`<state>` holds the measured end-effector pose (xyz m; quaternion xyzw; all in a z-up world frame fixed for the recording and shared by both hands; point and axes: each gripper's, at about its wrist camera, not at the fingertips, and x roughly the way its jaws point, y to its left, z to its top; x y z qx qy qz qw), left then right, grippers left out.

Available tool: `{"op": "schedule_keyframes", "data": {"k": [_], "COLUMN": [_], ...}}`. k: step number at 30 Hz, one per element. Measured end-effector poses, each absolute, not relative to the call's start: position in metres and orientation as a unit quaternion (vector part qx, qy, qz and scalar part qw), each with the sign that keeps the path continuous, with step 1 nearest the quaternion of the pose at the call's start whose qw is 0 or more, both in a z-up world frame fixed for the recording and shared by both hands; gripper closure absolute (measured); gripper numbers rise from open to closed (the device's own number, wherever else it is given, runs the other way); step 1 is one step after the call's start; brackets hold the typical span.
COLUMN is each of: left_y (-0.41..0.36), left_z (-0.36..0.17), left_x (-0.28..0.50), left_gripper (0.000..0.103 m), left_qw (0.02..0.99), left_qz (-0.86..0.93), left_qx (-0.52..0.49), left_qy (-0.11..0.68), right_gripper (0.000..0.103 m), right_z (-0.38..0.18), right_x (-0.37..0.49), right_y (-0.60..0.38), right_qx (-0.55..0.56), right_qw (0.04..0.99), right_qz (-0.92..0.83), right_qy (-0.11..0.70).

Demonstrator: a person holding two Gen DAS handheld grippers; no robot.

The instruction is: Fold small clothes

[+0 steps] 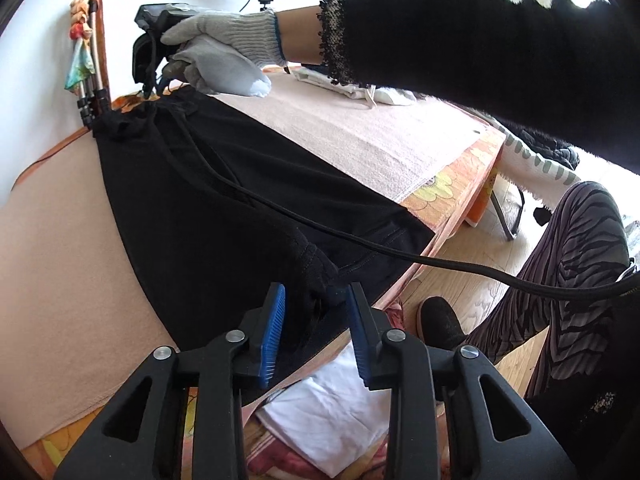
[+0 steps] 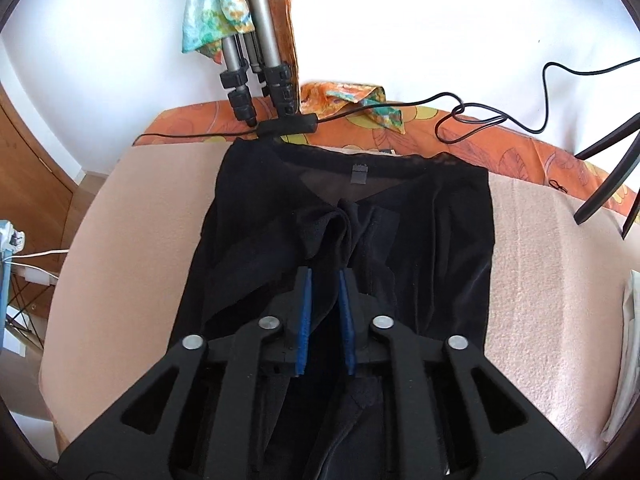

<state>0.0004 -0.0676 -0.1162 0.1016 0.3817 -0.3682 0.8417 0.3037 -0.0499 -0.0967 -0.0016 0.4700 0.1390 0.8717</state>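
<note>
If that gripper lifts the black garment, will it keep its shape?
Probably not: the black garment already bunches into soft folds near the right gripper, so it looks floppy. Its sheer upper panel suggests it is light and would drape.

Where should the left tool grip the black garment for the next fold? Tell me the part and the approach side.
Grip the black garment at its bunched near corner, the raised, stitched hem lying between the left tool's open blue pads. Come in from the near table edge; that corner stands above the cloth, so the pads can close around it.
</note>
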Motion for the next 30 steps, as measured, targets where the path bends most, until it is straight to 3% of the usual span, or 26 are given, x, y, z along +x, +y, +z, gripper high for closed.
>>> {"op": "schedule_keyframes", "data": {"k": [11, 19, 28, 30], "left_y": [-0.008, 0.01, 0.001, -0.004], "left_z": [-0.093, -0.118, -0.132, -0.135], "left_x": [-0.009, 0.017, 0.02, 0.021], "left_gripper": [0.064, 0.064, 0.064, 0.07], "left_qw": [0.87, 0.833, 0.824, 0.821], "left_qz": [-0.311, -0.297, -0.28, -0.281], "left_qx": [0.036, -0.076, -0.071, -0.063], "left_qy": [0.38, 0.461, 0.487, 0.493], "right_gripper": [0.075, 0.075, 0.075, 0.075], "right_z": [-0.051, -0.092, -0.14, -0.144], "right_x": [0.157, 0.028, -0.047, -0.051], "right_y": [-0.134, -0.175, -0.175, -0.169], "right_qx": [0.025, 0.051, 0.06, 0.055], "right_qw": [0.883, 0.858, 0.829, 0.824], "right_qz": [0.154, 0.159, 0.178, 0.187], "right_qy": [0.442, 0.485, 0.527, 0.531]}}
